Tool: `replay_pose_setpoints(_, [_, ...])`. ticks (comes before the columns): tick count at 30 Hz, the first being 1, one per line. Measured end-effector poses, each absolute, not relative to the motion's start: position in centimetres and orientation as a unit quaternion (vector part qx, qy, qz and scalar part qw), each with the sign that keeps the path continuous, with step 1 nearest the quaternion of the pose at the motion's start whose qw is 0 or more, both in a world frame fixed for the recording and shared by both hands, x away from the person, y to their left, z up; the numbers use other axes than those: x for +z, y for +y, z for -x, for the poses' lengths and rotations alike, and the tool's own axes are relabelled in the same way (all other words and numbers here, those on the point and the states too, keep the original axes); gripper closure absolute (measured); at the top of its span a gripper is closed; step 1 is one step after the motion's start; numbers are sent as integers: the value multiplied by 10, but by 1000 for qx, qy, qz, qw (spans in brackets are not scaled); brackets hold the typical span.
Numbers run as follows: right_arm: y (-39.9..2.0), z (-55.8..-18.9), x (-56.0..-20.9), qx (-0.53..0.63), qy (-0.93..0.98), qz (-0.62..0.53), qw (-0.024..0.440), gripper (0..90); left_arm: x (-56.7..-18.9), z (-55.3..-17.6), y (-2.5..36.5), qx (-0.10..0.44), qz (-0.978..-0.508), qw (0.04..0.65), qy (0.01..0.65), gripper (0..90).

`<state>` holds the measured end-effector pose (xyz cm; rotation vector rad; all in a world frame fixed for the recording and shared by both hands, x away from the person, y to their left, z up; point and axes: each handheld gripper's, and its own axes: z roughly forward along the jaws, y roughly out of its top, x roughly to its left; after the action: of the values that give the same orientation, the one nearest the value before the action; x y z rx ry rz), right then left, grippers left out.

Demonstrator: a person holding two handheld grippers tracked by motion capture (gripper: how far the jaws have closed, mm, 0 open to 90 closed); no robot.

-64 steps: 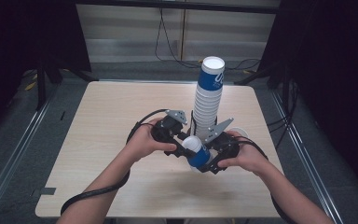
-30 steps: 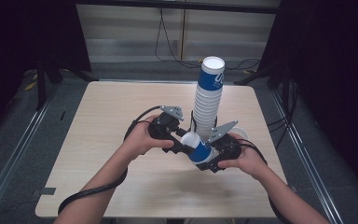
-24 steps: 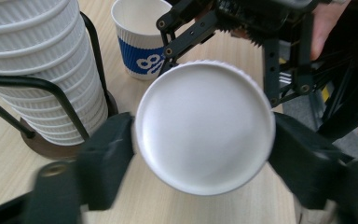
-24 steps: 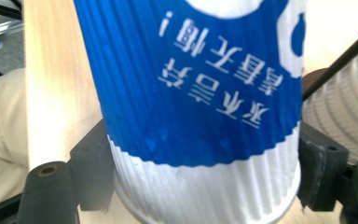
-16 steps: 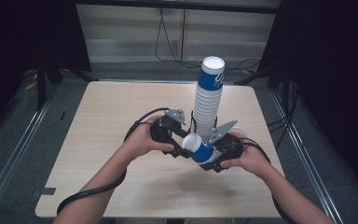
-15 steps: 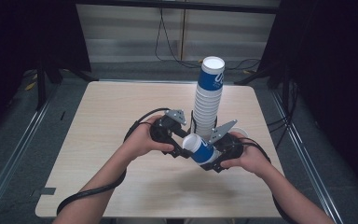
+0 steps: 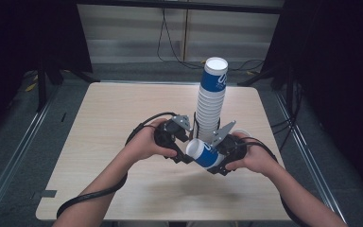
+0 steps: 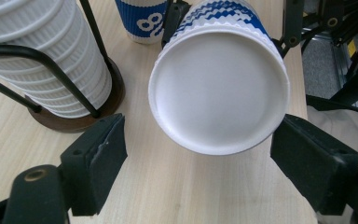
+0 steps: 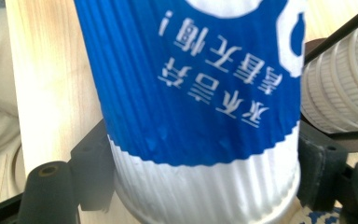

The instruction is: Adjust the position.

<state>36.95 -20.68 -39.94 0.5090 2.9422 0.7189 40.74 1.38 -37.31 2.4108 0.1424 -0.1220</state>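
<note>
A blue and white ribbed paper cup (image 7: 204, 153) lies tilted on its side just above the table, and my right gripper (image 7: 217, 158) is shut on it. In the right gripper view both pads press the cup's (image 9: 200, 93) white band, right gripper (image 9: 205, 186). Its flat white end (image 8: 219, 88) faces my left gripper (image 8: 200, 154), whose jaws have just been opening. They stand wide at either side of that end, with a gap on the left. The left gripper (image 7: 182, 147) sits close beside the cup.
A tall stack of matching cups (image 7: 211, 99) stands in a black wire holder on a round wooden base (image 8: 74, 116), right behind the grippers. Another cup (image 8: 142, 21) stands on the table beyond it. Cables trail from both grippers toward the table's near edge.
Both hands and the cup keep nearly the same spot in front of the stack; the cup has only shifted slightly.
</note>
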Motion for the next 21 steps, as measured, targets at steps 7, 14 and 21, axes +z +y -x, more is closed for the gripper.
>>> replay_pose_setpoints(7, [-206, -370, -397, 209, 965, -156, 33, 220, -375, -406, 11, -41, -940, 335, 50, 186])
replay_pose_setpoints(14, [-204, -369, -396, 179, 972, -151, 32, 219, -377, -404, 5, -46, -943, 327, 45, 187])
replay_pose_setpoints(21, [-200, -370, -394, 168, 976, -131, 37, 217, -379, -402, 0, -47, -946, 317, 40, 191])
